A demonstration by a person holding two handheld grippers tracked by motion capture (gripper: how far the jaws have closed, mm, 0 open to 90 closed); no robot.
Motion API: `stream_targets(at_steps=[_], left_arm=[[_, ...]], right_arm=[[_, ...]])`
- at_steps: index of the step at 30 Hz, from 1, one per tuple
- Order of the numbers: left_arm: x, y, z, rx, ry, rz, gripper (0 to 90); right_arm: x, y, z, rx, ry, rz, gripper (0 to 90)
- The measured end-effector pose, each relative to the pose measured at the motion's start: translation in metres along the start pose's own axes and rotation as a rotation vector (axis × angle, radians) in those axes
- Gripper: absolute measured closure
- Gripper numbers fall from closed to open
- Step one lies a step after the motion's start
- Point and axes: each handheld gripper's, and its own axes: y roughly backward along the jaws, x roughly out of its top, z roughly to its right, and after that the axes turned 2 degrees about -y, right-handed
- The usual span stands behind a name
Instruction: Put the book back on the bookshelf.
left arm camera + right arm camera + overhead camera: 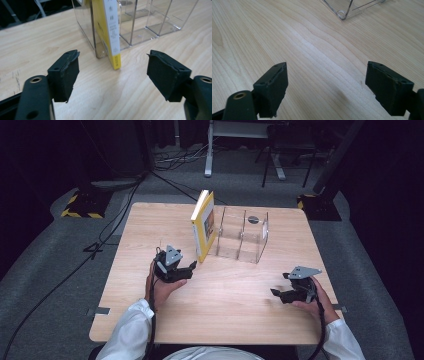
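On the wooden table (150, 320), at about eleven o'clock from its middle, a yellow book (204, 226) stands upright on its edge, leaning against the left outer wall of a clear plastic organizer (242, 236). In the left gripper view its white-and-yellow spine (111, 32) faces the camera, its lower corner resting on the wood just in front of the organizer's wall; whether the book sits partly inside the first slot or wholly outside it I cannot tell.

The left gripper (190, 269) sits at about seven o'clock from the book, near it but not touching. Its jaws stand wide apart with nothing between them, the spine framed in the gap farther off. The right gripper (278, 292) rests at about four o'clock on the table, well apart from book and organizer, its jaws likewise spread over bare wood, with a corner of the organizer (342, 13) at twelve o'clock in its view.

Judging by this, the book has been let go beside the organizer and the step in hand is either a release just finished or a fresh approach to the spine. If the book is to go into a slot, the next move calls for the left gripper to advance toward one o'clock, square its jaws to the spine, and close on it firmly. The lean looks precarious, so a glancing touch could tip the book flat.
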Motion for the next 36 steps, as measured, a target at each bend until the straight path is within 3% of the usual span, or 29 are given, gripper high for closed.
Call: stream_targets(at_steps=[4,14,24,26,30,36], left_arm=[[-0.006,0.008,-0.002,-0.037,-0.043,-0.012,22.2],[-0.019,0.024,0.001,-0.053,-0.154,-0.079,19.7],[-0.036,0.038,0.000,-0.010,-0.190,-0.145,18.0],[-0.040,0.042,-0.001,0.000,-0.187,-0.158,18.0],[-0.047,0.049,-0.001,0.010,-0.220,-0.191,17.7],[-0.058,0.058,-0.010,0.019,-0.225,-0.234,17.6]], right_arm=[[0.002,0.002,-0.003,-0.012,0.015,-0.002,18.8],[0.001,0.010,-0.004,-0.043,0.010,0.006,18.8],[-0.007,0.015,-0.002,-0.077,0.006,-0.010,18.9],[-0.009,0.016,-0.002,-0.088,-0.005,-0.015,19.0],[-0.014,0.018,-0.001,-0.091,-0.014,-0.011,19.0],[-0.026,0.024,0.005,-0.112,-0.045,-0.002,18.9]])
